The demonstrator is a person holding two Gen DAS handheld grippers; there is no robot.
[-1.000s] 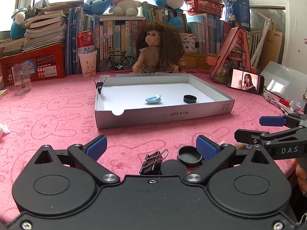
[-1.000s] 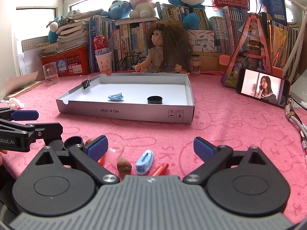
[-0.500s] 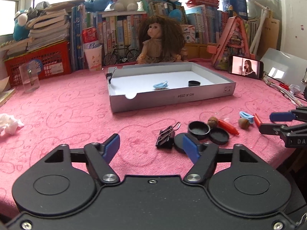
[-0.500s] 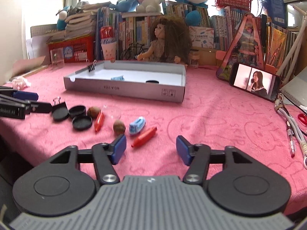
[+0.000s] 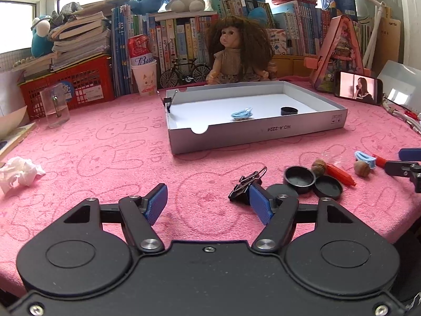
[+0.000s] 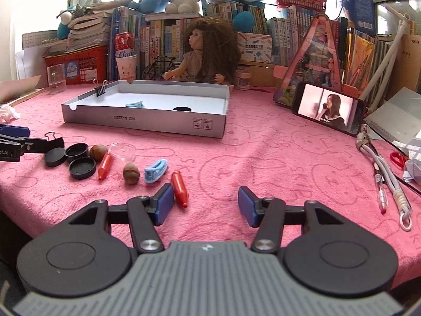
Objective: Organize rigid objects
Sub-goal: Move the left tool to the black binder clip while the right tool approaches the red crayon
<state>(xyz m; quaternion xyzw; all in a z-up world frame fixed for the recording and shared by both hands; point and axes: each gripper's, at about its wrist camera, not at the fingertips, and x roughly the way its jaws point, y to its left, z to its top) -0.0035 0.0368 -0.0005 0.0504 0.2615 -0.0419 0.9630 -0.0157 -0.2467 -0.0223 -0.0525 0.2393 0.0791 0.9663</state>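
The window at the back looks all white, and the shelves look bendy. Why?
Left wrist view: daylight overexposes the window, hiding anything outside; the fisheye lens bows the books and the box edges. Right wrist view: the same washed-out window, curved shelves, dark rounded corners; the table stays sharp.

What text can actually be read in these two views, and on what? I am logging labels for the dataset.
"NO.A-2224", upside down, on the front wall of the grey box.
"Bud", partly covered, on the red can.
"ot.AI", cut off at the picture's edge, on the left gripper.
Book spines, the red basket's label and the box's handling symbols: too small to read.
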